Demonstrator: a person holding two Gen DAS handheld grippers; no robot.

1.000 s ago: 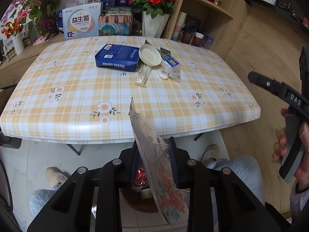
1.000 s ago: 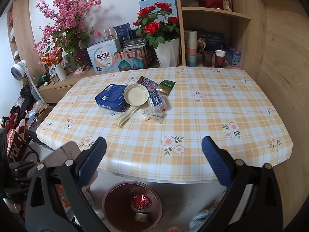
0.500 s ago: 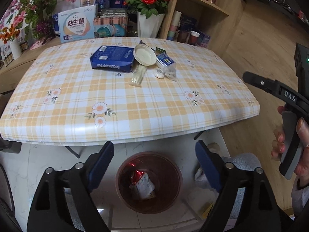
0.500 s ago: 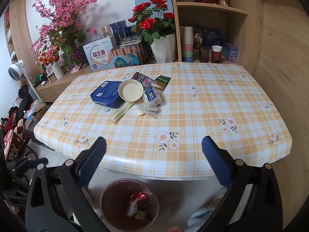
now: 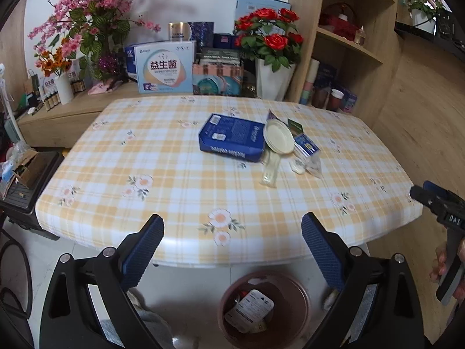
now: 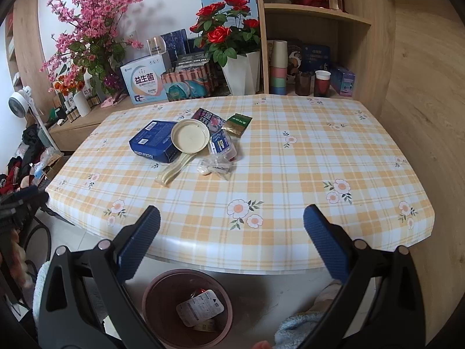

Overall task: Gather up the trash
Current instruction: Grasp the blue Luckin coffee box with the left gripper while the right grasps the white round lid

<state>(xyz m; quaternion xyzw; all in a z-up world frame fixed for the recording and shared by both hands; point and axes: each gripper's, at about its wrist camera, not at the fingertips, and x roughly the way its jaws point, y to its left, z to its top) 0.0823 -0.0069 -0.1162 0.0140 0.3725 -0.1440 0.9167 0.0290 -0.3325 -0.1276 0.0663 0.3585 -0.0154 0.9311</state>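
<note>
Trash lies bunched on the plaid table (image 5: 145,174): a blue box (image 5: 232,136) (image 6: 155,141), a cream lid (image 5: 278,136) (image 6: 190,136), a pale strip (image 5: 270,168), a blue-white packet (image 5: 305,145) and a green sachet (image 6: 238,122). Below the table's near edge stands a brown bin (image 5: 223,299) (image 6: 146,296) with a white packet (image 5: 250,309) (image 6: 200,306) lying in it. My left gripper (image 5: 231,232) hovers above the bin, its jaws opening with nothing between them. My right gripper (image 6: 232,218) hangs open and empty over the same edge.
Behind the table a low counter carries flower vases (image 5: 273,81) and boxes (image 5: 164,67). A wooden shelf unit (image 6: 316,17) with cups stands at the back right. A hand (image 5: 444,258) holds the other gripper at the right edge. Clutter sits on the floor at left.
The left gripper held a flowered paper packet a second ago; its jaws spread, the packet fell into the bin, and the gripper rose toward the table. The right gripper stayed put.
</note>
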